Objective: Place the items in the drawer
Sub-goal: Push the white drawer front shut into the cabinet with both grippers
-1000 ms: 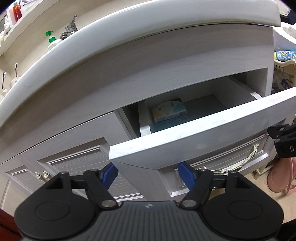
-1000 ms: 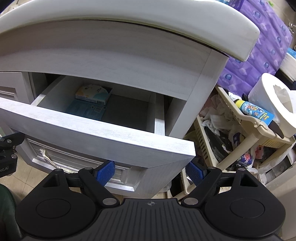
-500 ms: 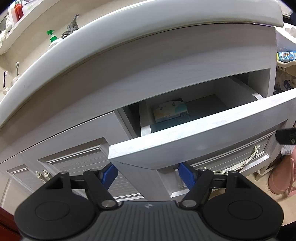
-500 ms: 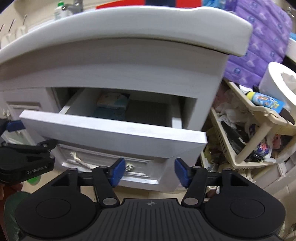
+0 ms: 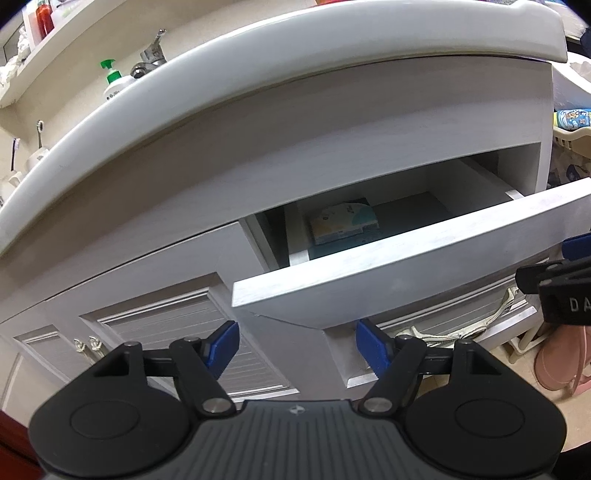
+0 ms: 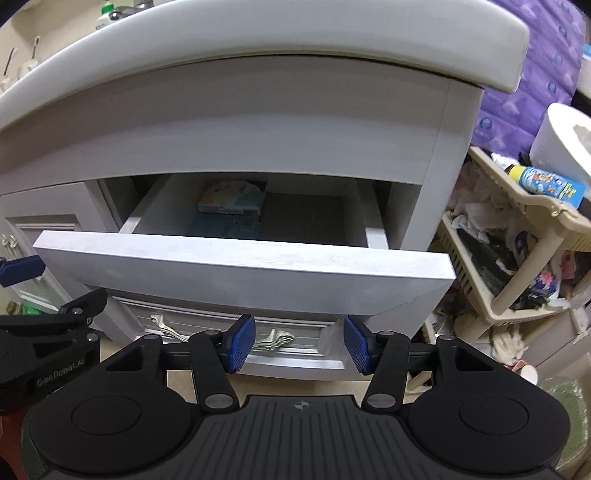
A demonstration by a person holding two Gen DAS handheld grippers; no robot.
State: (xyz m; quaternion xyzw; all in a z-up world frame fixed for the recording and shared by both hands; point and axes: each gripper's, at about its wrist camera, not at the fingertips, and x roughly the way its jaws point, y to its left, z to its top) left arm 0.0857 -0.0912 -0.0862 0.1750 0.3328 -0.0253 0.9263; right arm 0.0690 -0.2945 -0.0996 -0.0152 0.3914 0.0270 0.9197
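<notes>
Both grippers hang in front of the drawer with nothing between their blue pads. Left gripper has its jaws spread wide. Right gripper has its jaws part way apart. Each one tips down toward the floor. Pulled out of the cabinet, the drawer has its long front running side to side. A small box lies flat at the back left inside it.

Drawer hangs open under the sink counter, a small box lying at its back; right gripper hovers empty-jawed below its front panel, beside a cluttered rack.
</notes>
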